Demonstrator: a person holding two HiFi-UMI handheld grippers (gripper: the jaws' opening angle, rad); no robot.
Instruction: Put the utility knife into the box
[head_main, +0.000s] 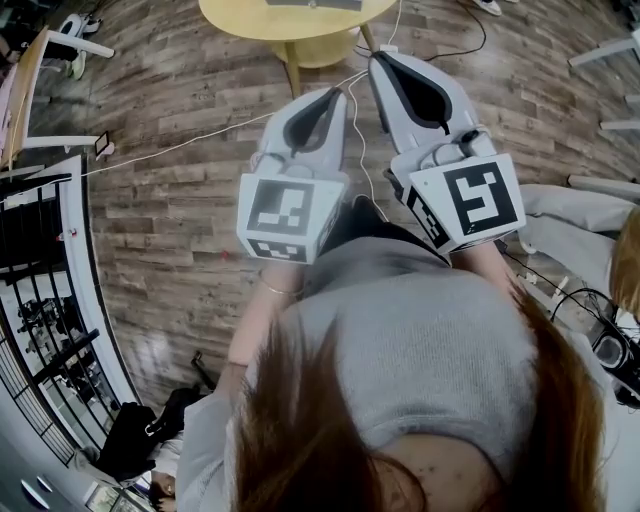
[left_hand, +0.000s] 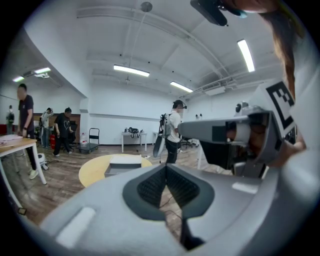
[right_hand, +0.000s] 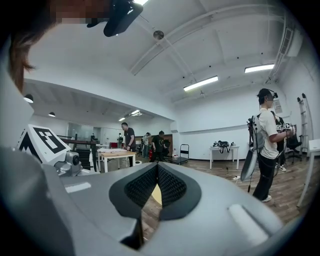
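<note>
Left gripper (head_main: 333, 97) and right gripper (head_main: 384, 60) were side by side, each with jaws closed tip to tip, empty. The left gripper view alone plainly showed the grey box (left_hand: 125, 164) on the far round table (left_hand: 95, 172). The utility knife could not be made out.

Yellow table (head_main: 300, 25) cut off by the top edge, box (left_hand: 124, 161) interior too small to make out
</note>
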